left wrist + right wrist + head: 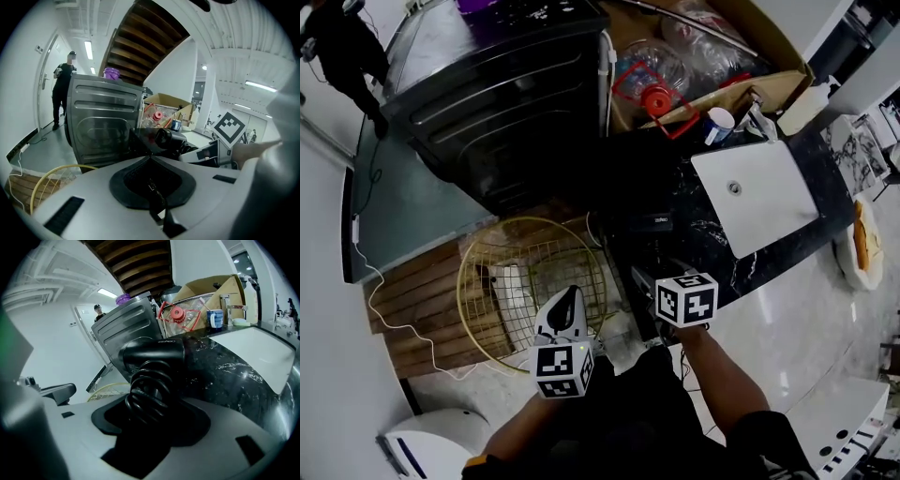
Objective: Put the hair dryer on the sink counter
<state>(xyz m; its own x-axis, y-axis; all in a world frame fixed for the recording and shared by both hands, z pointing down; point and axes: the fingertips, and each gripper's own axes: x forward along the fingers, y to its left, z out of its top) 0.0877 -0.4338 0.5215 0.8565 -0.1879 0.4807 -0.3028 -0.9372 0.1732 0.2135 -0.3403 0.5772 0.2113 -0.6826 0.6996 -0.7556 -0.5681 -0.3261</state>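
Right gripper point(668, 281) clamped on black hair dryer point(152, 355) by its cord-wrapped handle - at dark marble counter point(220, 376) near white sink point(755, 192) - left gripper point(152, 190) closed, empty.

The left gripper point(566, 302) and right gripper point(651, 281) are pale grey shells, each carrying a black-and-white marker cube point(562, 366). The person wears a black top point(628, 422).

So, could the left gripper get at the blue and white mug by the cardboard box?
Probably not directly: the left gripper hangs over the gold wire basket, and the black hair dryer in the right gripper sits between it and the mug.
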